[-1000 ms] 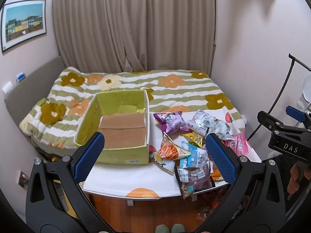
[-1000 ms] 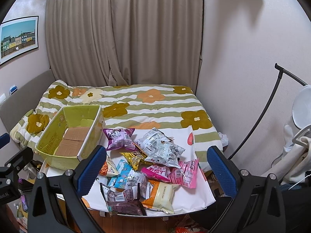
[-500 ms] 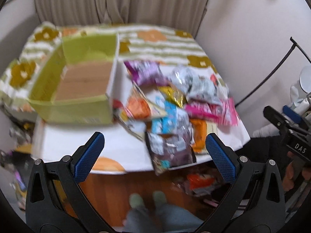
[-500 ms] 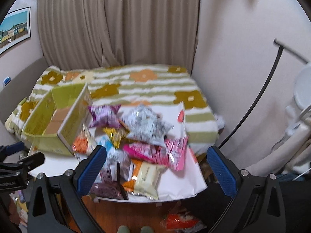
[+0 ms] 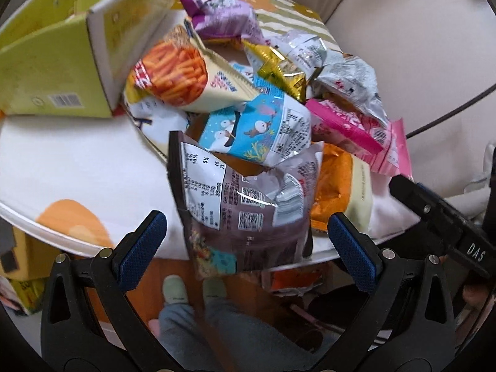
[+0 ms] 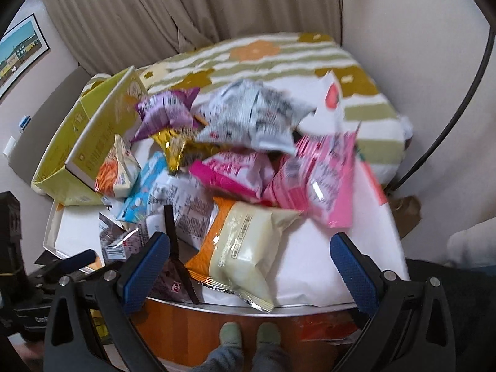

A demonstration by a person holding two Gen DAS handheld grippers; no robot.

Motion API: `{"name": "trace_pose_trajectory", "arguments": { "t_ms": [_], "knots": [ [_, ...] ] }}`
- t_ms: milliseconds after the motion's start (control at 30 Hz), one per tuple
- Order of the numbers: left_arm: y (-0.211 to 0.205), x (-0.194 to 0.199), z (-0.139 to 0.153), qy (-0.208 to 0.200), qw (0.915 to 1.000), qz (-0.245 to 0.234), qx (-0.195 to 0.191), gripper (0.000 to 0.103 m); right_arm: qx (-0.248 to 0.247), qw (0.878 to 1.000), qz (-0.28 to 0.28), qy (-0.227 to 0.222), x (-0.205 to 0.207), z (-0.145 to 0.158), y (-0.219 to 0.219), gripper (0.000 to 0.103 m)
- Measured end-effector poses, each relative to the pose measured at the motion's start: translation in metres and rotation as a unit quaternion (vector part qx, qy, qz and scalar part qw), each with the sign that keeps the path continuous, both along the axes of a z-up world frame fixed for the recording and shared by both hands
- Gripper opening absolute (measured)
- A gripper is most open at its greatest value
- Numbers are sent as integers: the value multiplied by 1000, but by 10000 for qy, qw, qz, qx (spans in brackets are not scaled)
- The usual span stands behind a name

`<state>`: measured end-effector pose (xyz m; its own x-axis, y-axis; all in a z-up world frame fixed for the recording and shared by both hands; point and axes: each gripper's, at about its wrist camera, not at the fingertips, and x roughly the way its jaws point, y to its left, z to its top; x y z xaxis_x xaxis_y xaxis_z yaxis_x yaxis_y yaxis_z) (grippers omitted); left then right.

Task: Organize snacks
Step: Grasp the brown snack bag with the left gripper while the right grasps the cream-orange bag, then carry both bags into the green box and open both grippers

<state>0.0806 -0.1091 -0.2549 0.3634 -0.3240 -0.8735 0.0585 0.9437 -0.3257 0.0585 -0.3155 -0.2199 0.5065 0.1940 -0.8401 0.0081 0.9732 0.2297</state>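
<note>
Our left gripper [image 5: 245, 241] spread above a brown snack bag [image 5: 245, 204] at the table [image 5: 62, 161] edge, its label too blurred to read, our right gripper [image 6: 248, 266] spread over a cream packet [image 6: 248, 245], "DAS" on the right gripper's body, barcode on the green box [image 5: 52, 71].

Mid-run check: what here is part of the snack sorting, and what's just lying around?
Job: green box, brown snack bag, blue snowman pack, pink packs, cream-and-orange pack, both open grippers.
Not job: bedspread, curtain, wall picture.
</note>
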Motion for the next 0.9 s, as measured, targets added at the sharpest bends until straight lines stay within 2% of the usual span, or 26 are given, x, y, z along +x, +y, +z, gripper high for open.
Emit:
{"name": "trace_pose_trajectory", "arguments": {
  "t_ms": [200,400,533,633,800,900],
  "knots": [
    [-5,7,-20,-3,9999,-96,-137,95,233,9993,188,221,14,-31,3,103],
    [-7,11,-26,-94,9995,-208,-235,84,515,9978,187,377,18,-49,2,103],
    [-3,9,-26,-99,9994,-225,-249,73,560,9973,187,443,23,-57,4,103],
    [-1,9,-26,-109,9993,-221,-269,70,633,9968,138,477,25,-60,4,102],
    [1,4,-20,-241,9994,-241,-86,70,701,9956,113,613,30,-69,8,89],
    [3,2,-18,-301,9993,-236,-3,70,651,9957,28,659,33,-72,10,87]
  ]
}}
